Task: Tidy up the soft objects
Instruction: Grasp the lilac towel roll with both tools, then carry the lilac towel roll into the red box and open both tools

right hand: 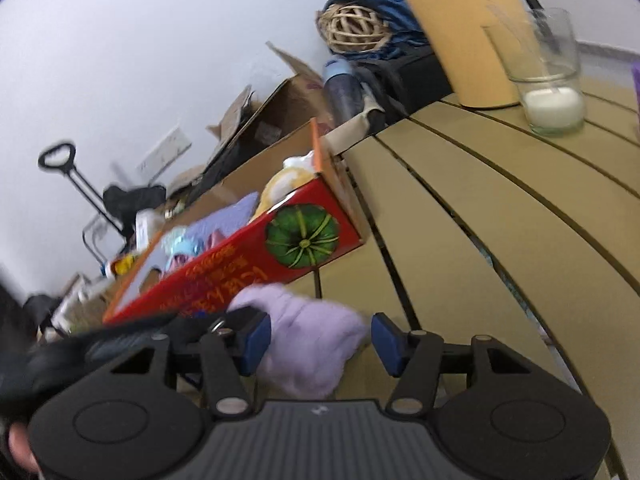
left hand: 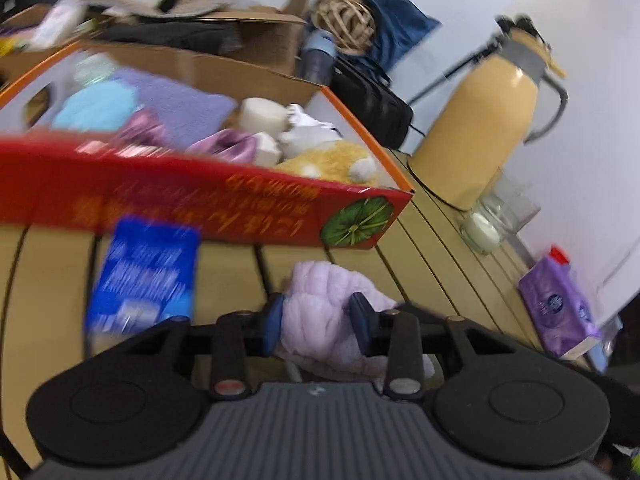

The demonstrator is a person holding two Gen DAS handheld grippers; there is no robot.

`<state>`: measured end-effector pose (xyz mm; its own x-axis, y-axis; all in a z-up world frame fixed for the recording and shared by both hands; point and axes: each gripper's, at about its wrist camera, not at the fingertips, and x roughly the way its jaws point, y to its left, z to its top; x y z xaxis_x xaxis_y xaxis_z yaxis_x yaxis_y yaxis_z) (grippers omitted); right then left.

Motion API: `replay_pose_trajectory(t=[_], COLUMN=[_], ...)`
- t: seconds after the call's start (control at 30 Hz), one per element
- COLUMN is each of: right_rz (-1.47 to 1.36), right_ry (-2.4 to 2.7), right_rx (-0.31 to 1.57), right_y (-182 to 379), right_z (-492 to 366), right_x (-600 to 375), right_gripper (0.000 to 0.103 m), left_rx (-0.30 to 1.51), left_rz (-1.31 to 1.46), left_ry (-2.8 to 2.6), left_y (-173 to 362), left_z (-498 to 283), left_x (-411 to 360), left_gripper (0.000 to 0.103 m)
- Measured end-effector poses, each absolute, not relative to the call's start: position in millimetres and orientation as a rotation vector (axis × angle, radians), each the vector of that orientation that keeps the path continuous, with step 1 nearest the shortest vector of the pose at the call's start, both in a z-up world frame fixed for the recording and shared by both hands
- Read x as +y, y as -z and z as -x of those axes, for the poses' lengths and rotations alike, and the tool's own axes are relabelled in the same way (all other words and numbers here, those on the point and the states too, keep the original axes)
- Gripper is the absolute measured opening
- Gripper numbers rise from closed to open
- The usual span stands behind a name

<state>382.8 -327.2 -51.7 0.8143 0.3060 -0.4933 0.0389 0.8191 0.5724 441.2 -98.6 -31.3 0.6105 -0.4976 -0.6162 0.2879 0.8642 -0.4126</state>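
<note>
Counting box [left hand: 224, 204] as mostly filled: towels, plush toys already inside. Lilac fluffy cloth [left hand: 320, 312] left on desk [left hand: 424, 248] beside box. My left gripper [left hand: 316, 316] pinches cloth; right gripper [right hand: 316, 338] straddles it, right pad clear, not gripping.

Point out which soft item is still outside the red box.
The fluffy lilac cloth on the slatted table, between the left gripper pads. The other soft things, like the yellow plush, lie inside the red box.
</note>
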Motion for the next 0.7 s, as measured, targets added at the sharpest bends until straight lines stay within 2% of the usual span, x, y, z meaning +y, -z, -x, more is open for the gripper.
replay_pose_trajectory(t=[0.03,0.13,0.3,0.33,0.37,0.43,0.6,0.7], right_rz=[-0.592,-0.546,-0.423,-0.406,-0.406,-0.395,-0.395,-0.383], right_ry=[-0.153,-0.152,-0.115,-0.110,-0.117,-0.134,-0.162,-0.220], right_rx=[0.605,0.621,0.608,0.607,0.610,0.607,0.579,0.524], right_y=[53,55,45,44,44,43,30,2], right_z=[-384,-386,-379,-378,-376,-373,-361,-363], right_x=[-327,-320,-299,-297,-297,-293,-293,-292], right_gripper=[0.055,0.040,0.038,0.033,0.020,0.013,0.011,0.011], left_rx=[0.797,0.776,0.721,0.718,0.722,0.729,0.688,0.584], left_rz=[0.310,0.321,0.279,0.291,0.302,0.327,0.398,0.379], left_ry=[0.451,0.419,0.372,0.368,0.367,0.369,0.401,0.407], left_y=[33,36,33,34,36,36,13,-25], left_z=[-436,-430,-415,-412,-412,-409,-397,-403], left_x=[-95,-93,-101,-100,-100,-95,-79,-69], left_gripper=[0.036,0.036,0.031,0.031,0.031,0.028,0.024,0.024])
